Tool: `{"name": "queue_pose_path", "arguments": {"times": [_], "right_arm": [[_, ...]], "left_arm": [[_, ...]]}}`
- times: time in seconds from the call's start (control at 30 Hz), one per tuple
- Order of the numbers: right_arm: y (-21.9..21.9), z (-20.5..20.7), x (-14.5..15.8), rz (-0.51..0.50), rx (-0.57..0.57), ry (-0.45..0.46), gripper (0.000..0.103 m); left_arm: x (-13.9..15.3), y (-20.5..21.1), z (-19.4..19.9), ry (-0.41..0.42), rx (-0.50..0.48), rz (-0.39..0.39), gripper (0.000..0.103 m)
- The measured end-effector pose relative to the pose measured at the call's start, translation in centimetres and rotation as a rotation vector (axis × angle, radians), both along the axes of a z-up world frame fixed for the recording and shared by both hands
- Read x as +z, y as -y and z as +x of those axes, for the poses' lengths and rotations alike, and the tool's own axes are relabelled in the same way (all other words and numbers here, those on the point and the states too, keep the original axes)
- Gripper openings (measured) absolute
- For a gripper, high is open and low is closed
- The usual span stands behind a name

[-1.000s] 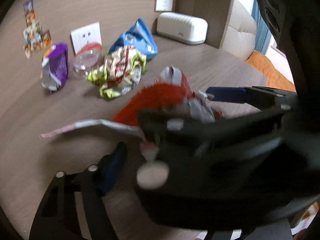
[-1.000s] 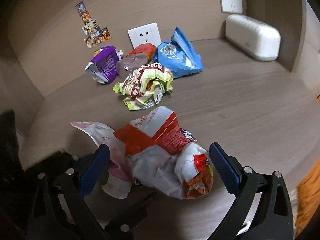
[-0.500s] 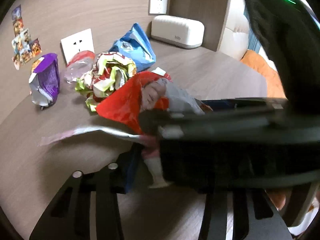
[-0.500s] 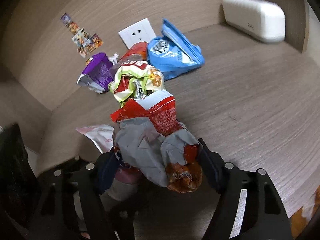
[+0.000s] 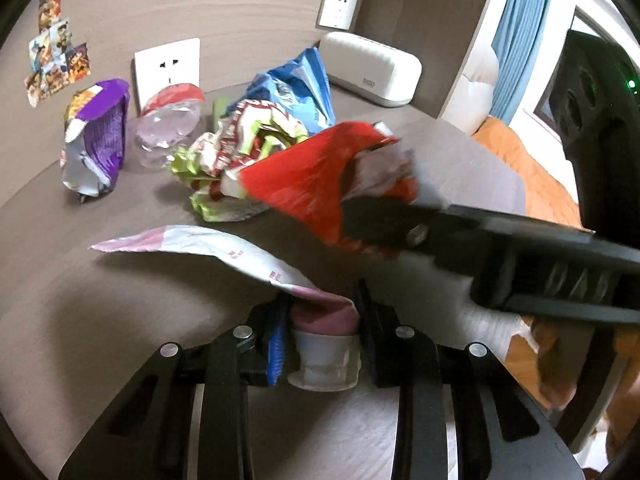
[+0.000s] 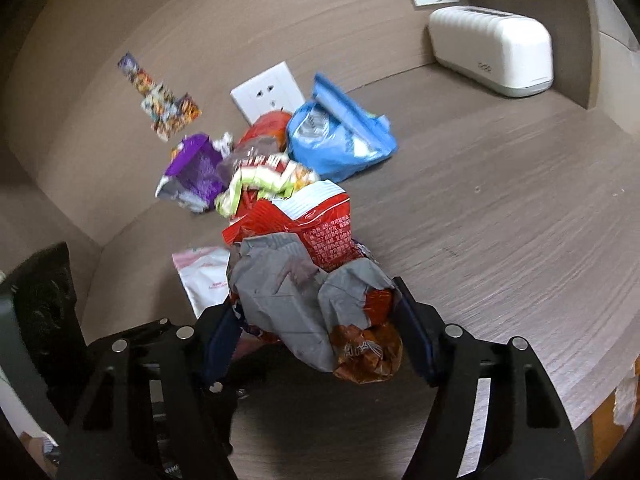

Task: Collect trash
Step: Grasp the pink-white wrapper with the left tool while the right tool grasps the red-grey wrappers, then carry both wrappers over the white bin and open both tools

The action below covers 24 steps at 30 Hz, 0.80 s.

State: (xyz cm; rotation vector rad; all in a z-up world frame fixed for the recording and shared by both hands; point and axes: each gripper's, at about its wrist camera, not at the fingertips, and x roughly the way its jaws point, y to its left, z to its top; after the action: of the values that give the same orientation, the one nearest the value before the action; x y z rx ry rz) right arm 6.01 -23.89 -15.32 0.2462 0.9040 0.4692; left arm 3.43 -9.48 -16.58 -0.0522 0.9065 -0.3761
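Clamping red snack bag (image 6: 316, 276): right hand-held gripper (image 6: 320, 340) | left hand-held gripper (image 5: 322, 344): pinching pink-white pouch (image 5: 224, 252)

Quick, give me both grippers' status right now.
Left gripper: shut on the pink-and-white pouch, at its spout end.
Right gripper: shut on the crumpled red snack bag.

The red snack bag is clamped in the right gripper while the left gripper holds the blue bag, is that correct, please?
Not quite. The left gripper is shut on a small pink-topped cup, as the left wrist view shows. The blue bag lies on the table. The red snack bag is indeed clamped in the right gripper.
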Motion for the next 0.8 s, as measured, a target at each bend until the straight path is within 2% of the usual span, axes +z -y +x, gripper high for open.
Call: {"name": "queue_pose_path", "arguments": {"times": [0.17,0.37,0.57,0.7,0.8], "right_arm": [[1.5,-0.2,1.1,0.045,-0.044,0.010,0.070],[4.0,-2.1,4.2,0.058,-0.105,0.079,0.070],[8.6,-6.1,7.7,0.004,-0.236,0.155,0.070],[12.6,-9.7,8.7,-0.030,-0.364,0.173,0.071],[15.4,-12.5,8.4,-0.066,-0.472,0.164,0.071]], "left_arm": [[1.1,-1.1,0.1,0.006,0.002,-0.009,0.030],[4.9,-0.7,-0.6,0.066,-0.050,-0.006,0.030],[9.0,3.9,-2.0,0.153,-0.222,0.006,0.030],[10.0,8.2,-3.0,0.176,-0.363,0.001,0.030],[9.6,12.1,-3.9,0.175,-0.481,0.002,0.030]]}}
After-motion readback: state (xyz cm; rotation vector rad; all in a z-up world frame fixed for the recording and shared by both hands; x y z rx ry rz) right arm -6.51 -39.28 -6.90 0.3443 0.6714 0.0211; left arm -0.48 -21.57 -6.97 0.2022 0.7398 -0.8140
